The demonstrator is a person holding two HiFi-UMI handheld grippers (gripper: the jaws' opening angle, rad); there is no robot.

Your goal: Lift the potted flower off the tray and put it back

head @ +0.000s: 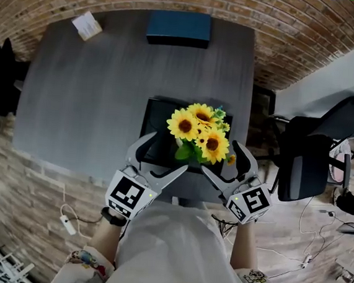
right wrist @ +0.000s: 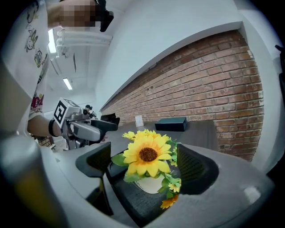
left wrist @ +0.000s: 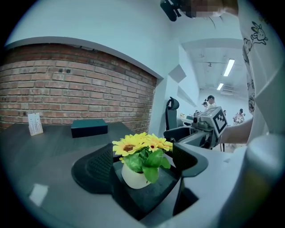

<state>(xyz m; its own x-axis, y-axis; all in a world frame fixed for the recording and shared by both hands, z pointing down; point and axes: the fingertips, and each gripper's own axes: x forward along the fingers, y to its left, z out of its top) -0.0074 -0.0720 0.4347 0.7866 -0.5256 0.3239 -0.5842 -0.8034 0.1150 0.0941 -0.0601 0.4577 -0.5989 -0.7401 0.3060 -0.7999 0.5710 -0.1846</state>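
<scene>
My right claw point(right wrist: 144, 164): jaws wide apart, potted flower point(right wrist: 148, 154) between them, neither pad touching the white pot. Big sunflower head faces me, leaves close to my left jaw. Pot stands upright on the black tray point(right wrist: 129, 200), just below the jaws. Left claw point(right wrist: 104, 125) is off to my left, beyond the left jaw. Straight ahead on the counter point(right wrist: 200, 136): dark box point(right wrist: 170, 124), small card point(right wrist: 139, 120) left of it. Brick wall point(right wrist: 200, 84) behind.
</scene>
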